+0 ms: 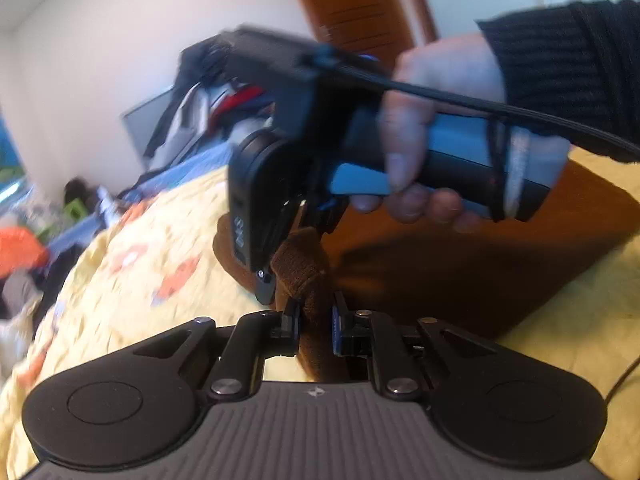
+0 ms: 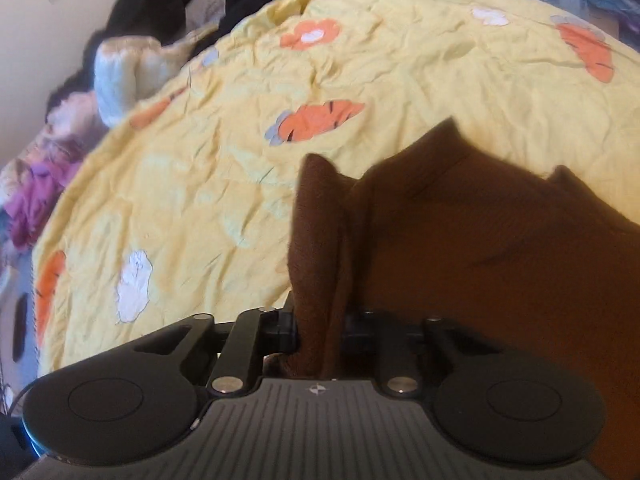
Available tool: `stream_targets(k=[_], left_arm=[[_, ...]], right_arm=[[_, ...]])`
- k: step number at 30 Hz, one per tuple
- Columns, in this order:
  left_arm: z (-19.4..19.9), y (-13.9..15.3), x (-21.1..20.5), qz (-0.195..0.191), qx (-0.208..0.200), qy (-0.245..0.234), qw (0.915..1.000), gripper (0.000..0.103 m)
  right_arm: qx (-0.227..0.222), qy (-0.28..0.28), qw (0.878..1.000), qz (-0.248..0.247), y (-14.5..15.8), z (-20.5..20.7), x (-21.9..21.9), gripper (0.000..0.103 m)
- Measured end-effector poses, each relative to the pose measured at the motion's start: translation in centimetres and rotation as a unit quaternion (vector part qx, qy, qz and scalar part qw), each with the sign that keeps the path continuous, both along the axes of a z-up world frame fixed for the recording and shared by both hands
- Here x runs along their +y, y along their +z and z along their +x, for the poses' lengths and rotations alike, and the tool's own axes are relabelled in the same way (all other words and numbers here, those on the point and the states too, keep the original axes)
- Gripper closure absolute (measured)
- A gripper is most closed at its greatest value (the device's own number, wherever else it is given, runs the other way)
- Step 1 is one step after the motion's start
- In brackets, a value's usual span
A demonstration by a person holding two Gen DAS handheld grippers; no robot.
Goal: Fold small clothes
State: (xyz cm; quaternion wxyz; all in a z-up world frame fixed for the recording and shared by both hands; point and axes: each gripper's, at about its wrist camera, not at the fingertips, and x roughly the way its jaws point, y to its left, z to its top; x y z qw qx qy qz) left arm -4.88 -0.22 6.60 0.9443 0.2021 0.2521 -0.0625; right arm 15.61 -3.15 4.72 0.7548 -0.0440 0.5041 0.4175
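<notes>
A plain dark brown garment [image 2: 500,248] is seen. The bedspread [image 2: 240,152] is coloured pale yellow and patterned with orange and white flowers.

1. No word, brand name or number can be read in either view.
2. A small four-pointed emblem (a mark, not lettering) sits on the ribbed grey housing [image 1: 316,420] in both wrist views.
3. Pale markings show on the black camera body [image 1: 244,216], too blurred to make out.
</notes>
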Motion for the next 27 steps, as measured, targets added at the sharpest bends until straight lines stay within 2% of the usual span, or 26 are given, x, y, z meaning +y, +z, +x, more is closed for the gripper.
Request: stream_targets(k=[3, 6, 8, 9, 10, 11, 12, 13, 14, 15, 16, 17, 18, 19, 21, 23, 24, 26, 27], left_arm=[[0.5, 1.7, -2.2, -0.012, -0.013, -0.058, 0.9981, 0.089], [0.8, 3.4, -6.2, -0.040, -0.027, -0.138, 0.9893, 0.089], [1.1, 3.1, -9.3, -0.051, -0.011, -0.196, 0.9791, 0.086], [1.4, 2.3, -10.7, -0.052, 0.010, -0.230, 0.9717, 0.081], [1.8, 1.4, -11.9, -0.052, 0.037, -0.251, 0.9659, 0.079], [2.0, 0.5, -12.7, -0.049, 0.060, -0.258, 0.9629, 0.078], [1.8, -0.2, -13.0, -0.046, 0.076, -0.264, 0.9603, 0.078], [1.4, -0.8, -12.9, -0.038, 0.082, -0.271, 0.9582, 0.077], [0.9, -1.2, -12.5, -0.026, 0.079, -0.274, 0.9582, 0.072], [0.3, -1.3, -11.9, -0.012, 0.074, -0.274, 0.9588, 0.063], [0.0, -1.4, -11.0, 0.002, 0.068, -0.272, 0.9597, 0.053], [-0.2, -1.4, -9.9, 0.016, 0.060, -0.265, 0.9623, 0.029], [-0.7, -1.2, -8.8, 0.027, 0.046, -0.252, 0.9663, 0.014], [-1.0, -1.0, -7.4, 0.031, 0.035, -0.237, 0.9704, 0.012], [-0.4, 0.0, -4.6, 0.030, 0.040, -0.210, 0.9765, 0.012], [0.0, 1.1, -2.9, 0.016, 0.039, -0.174, 0.9838, 0.012], [0.6, 1.6, -2.0, 0.010, 0.037, -0.155, 0.9871, 0.012], [1.9, 2.4, -0.6, -0.010, 0.027, -0.119, 0.9925, 0.012], [2.8, 2.7, 0.0, -0.032, 0.024, -0.104, 0.9937, 0.012]], right_arm=[[-0.016, -0.022, 0.997, 0.072, 1.9, -0.2, -5.6, 0.085], [-0.038, -0.074, 0.988, 0.130, 4.0, -1.1, -13.9, 0.085], [-0.047, -0.120, 0.980, 0.154, 4.6, -2.2, -19.9, 0.085], [-0.046, -0.145, 0.975, 0.159, 4.3, -2.7, -22.9, 0.085], [-0.040, -0.171, 0.972, 0.157, 3.6, -3.1, -25.5, 0.084], [-0.026, -0.195, 0.970, 0.146, 2.2, -3.2, -27.8, 0.082], [-0.009, -0.223, 0.965, 0.134, 0.9, -3.4, -29.9, 0.072], [0.005, -0.256, 0.959, 0.121, -0.5, -3.4, -31.4, 0.059], [0.018, -0.279, 0.953, 0.115, -1.6, -3.6, -32.8, 0.058], [0.023, -0.282, 0.948, 0.143, -2.2, -3.8, -33.9, 0.059], [0.031, -0.284, 0.942, 0.174, -2.4, -4.2, -34.9, 0.055], [0.037, -0.285, 0.938, 0.193, -2.5, -4.3, -35.3, 0.053], [0.037, -0.281, 0.937, 0.204, -2.5, -4.3, -35.4, 0.052], [0.039, -0.276, 0.937, 0.209, -2.6, -4.0, -35.2, 0.052], [0.045, -0.274, 0.939, 0.201, -3.0, -2.9, -34.5, 0.052], [0.045, -0.267, 0.944, 0.188, -3.3, -2.2, -32.8, 0.069], [0.045, -0.262, 0.948, 0.175, -3.3, -1.8, -32.0, 0.085], [0.017, -0.246, 0.954, 0.169, -2.4, -2.1, -31.4, 0.085], [0.003, -0.241, 0.954, 0.180, -1.5, -2.6, -31.7, 0.086]])
